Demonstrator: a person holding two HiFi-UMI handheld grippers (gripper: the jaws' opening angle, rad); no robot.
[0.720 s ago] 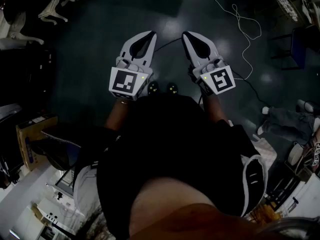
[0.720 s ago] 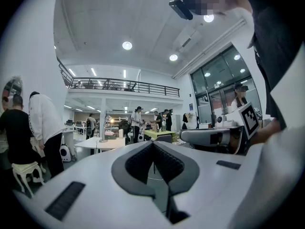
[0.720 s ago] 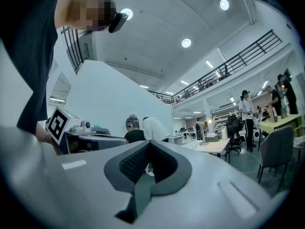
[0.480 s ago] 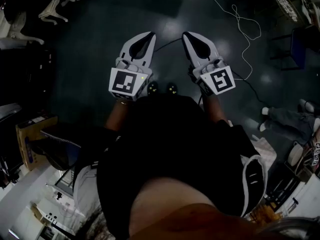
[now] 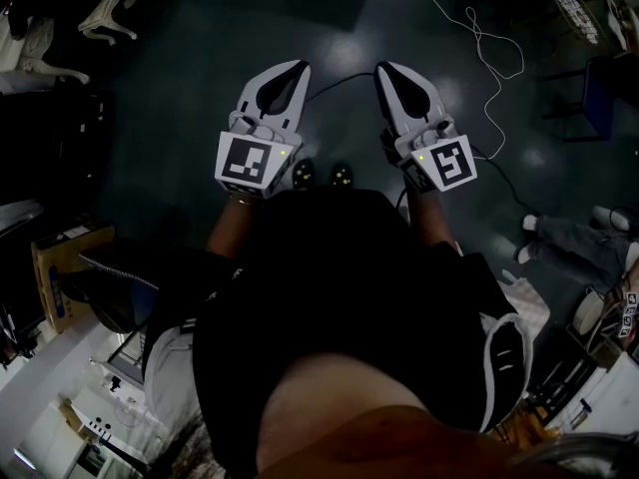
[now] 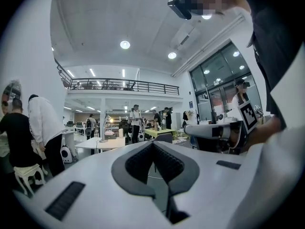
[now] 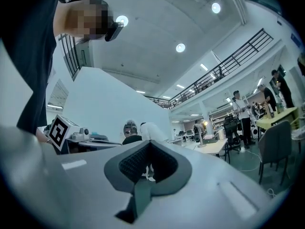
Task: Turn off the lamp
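The dark, glossy floor [image 5: 180, 118] carries little. A thin white cable [image 5: 467, 15] snakes from 12 o'clock out toward 2 o'clock, and a black cable [image 5: 339, 83] crosses near the centre. The wearer's two shoes [image 5: 304, 175] stand side by side at the middle. A cardboard box [image 5: 55, 277] sits at 9 o'clock. In the left gripper view a white worktop [image 6: 98, 144] stands far off, with a lit lamp [image 6: 103, 128] on it.

Above the floor [image 5: 170, 118], left tongs [image 5: 299, 66] sit beside right tongs [image 5: 385, 69].
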